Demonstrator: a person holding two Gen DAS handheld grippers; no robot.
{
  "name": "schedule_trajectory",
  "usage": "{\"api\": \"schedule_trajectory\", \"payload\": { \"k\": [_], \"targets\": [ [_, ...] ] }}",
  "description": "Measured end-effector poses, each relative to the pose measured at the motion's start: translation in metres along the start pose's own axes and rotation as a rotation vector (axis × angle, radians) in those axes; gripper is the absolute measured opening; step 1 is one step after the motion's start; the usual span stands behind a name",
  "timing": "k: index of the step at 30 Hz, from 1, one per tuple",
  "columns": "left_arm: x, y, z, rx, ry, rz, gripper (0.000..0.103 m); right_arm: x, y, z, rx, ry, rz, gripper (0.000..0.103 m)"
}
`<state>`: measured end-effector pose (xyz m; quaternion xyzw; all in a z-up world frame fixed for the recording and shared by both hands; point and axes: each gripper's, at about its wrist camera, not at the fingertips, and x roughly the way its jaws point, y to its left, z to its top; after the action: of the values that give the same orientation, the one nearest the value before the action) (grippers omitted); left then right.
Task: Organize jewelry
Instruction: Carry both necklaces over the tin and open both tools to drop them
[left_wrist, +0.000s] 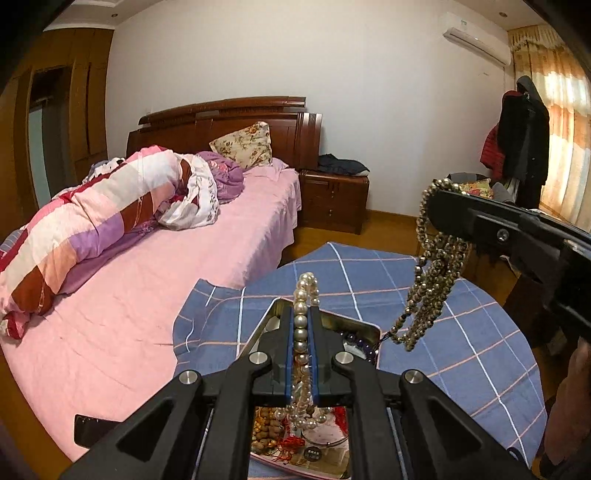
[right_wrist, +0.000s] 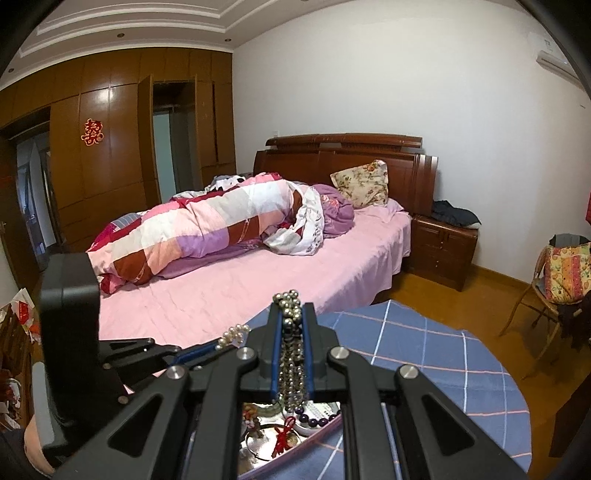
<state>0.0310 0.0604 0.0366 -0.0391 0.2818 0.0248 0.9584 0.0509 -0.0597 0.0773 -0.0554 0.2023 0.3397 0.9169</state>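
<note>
Left hand-held gripper (left_wrist: 302, 325) is clamped on the pearls (left_wrist: 301, 332), lower centre of its view; right hand-held gripper (right_wrist: 291, 325) is clamped on the metal beads (right_wrist: 291, 354), strands dangling at right of the left view. Both strings look limp, slippery and tangle-prone, so pinch mid-strand, not one bead. Both point slightly down over the tray (left_wrist: 369, 326) on the table (left_wrist: 461, 332).

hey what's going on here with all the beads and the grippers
A person is sorting jewelry with a gripper in each hand. The left gripper is shut on a pearl strand, and the right gripper is shut on a dark metallic bead strand. Both strands hang above a metal tray of jewelry on a blue checked cloth.
</note>
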Motion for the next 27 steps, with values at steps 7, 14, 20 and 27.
{"api": "schedule_trajectory", "payload": {
  "k": [7,14,20,27],
  "targets": [
    [0.012,0.005,-0.009,-0.011,0.038,0.010,0.005,0.022,-0.001,-0.013,0.020,0.052,0.008,0.013],
    [0.025,0.004,-0.019,-0.016,0.081,0.015,0.005,0.040,-0.002,-0.029,0.027,0.107,0.013,0.013],
    [0.043,0.005,-0.035,-0.019,0.135,0.025,0.006,0.058,-0.005,-0.053,0.044,0.170,0.016,0.013],
    [0.048,0.004,-0.041,-0.016,0.158,0.027,0.006,0.076,-0.013,-0.076,0.058,0.255,0.019,0.014]
  ]
}}
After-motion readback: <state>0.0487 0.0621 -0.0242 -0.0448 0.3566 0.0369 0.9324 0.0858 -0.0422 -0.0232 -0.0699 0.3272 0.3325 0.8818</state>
